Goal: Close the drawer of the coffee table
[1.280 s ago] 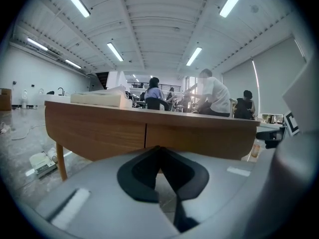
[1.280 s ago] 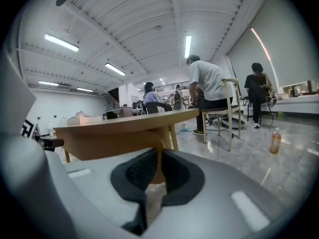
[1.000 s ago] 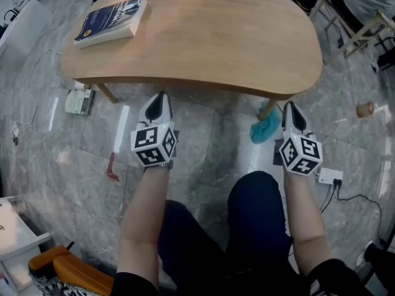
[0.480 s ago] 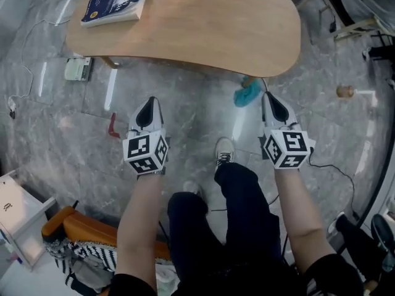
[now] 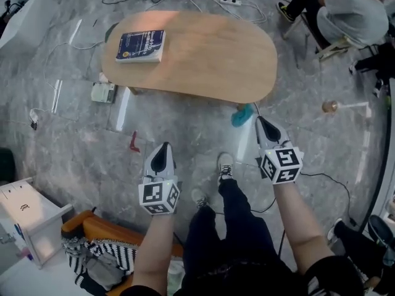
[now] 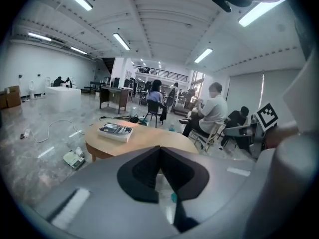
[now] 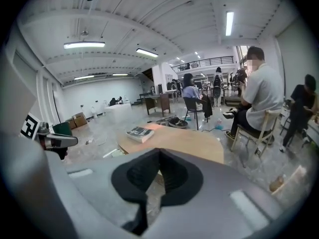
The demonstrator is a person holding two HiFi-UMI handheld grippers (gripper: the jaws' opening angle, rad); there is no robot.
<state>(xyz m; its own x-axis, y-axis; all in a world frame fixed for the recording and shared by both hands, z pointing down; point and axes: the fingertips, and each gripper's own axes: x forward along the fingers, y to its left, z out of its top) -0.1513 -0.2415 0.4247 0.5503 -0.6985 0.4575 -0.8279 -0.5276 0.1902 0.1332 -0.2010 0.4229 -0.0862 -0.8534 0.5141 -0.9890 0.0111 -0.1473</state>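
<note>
Grey marble floor lies between you and the coffee table (image 5: 210, 60) at twelve o'clock, where no drawer juts from the near edge, so the closing looks done, and your left gripper (image 5: 162, 156) and right gripper (image 5: 264, 128) hang clenched, empty, well apart from it.

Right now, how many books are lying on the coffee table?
1. The book lies near the left end of the coffee table in the head view. The whole top shows, so none is hidden.
</note>
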